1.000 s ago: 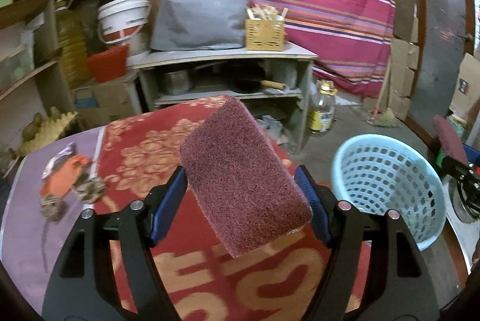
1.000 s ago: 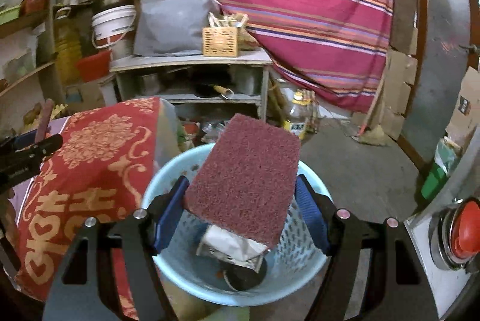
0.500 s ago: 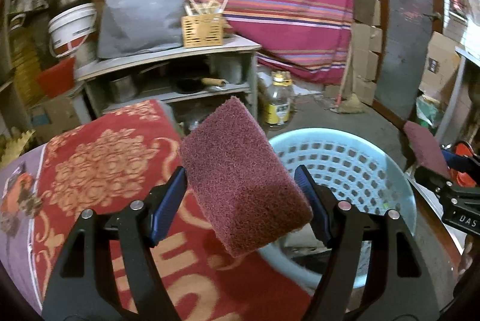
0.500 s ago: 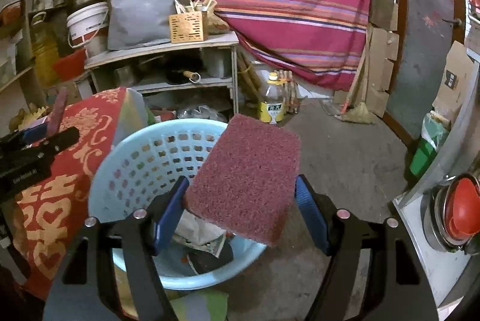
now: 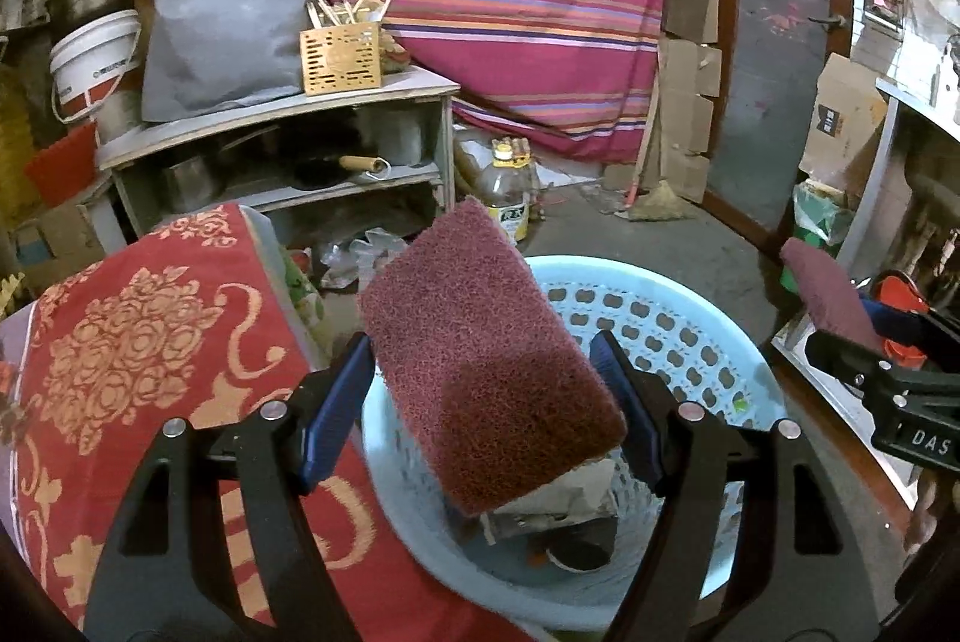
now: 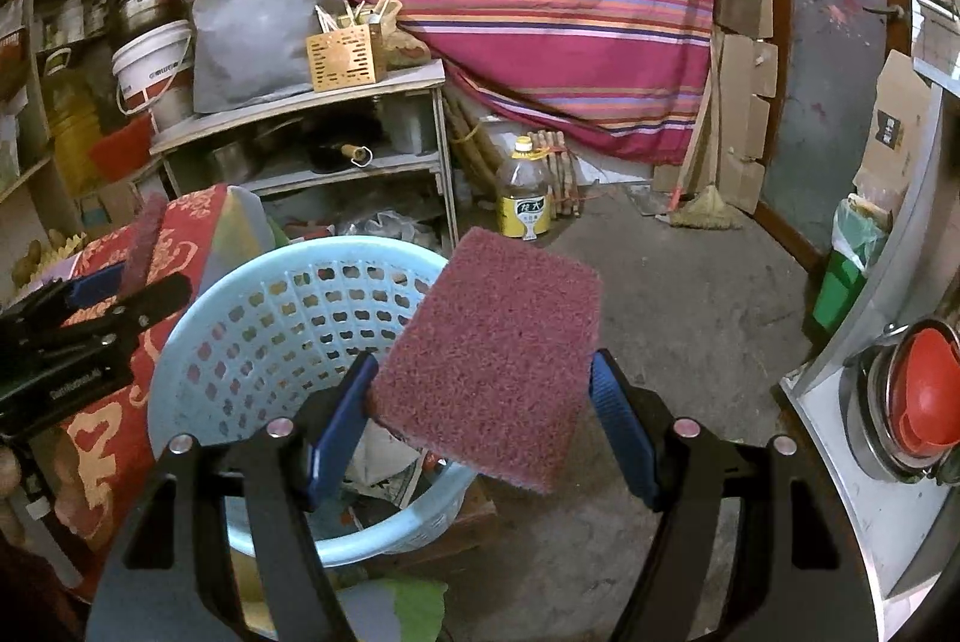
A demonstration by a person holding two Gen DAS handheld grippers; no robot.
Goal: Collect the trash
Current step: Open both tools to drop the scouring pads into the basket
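My left gripper (image 5: 480, 342) is shut on a maroon scouring pad (image 5: 486, 372), which tilts up above a light blue plastic basket (image 5: 690, 342). Crumpled paper trash (image 5: 558, 498) lies in the basket's bottom. In the right wrist view my right gripper (image 6: 480, 366) is shut on a second maroon scouring pad (image 6: 498, 360). It hangs over the concrete floor just right of the basket (image 6: 270, 294). The left gripper's black frame (image 6: 90, 312) shows at that view's left edge.
A table with a red patterned cloth (image 5: 150, 342) stands left of the basket. Behind are a grey shelf unit (image 5: 288, 102) and an oil bottle (image 6: 525, 204) on the floor. A green bin (image 6: 846, 276) and a metal counter (image 6: 840, 438) are at the right.
The left gripper has swung right, from over the red cloth to over the basket. The right gripper has also shifted right, off the basket. Both pads stay gripped.
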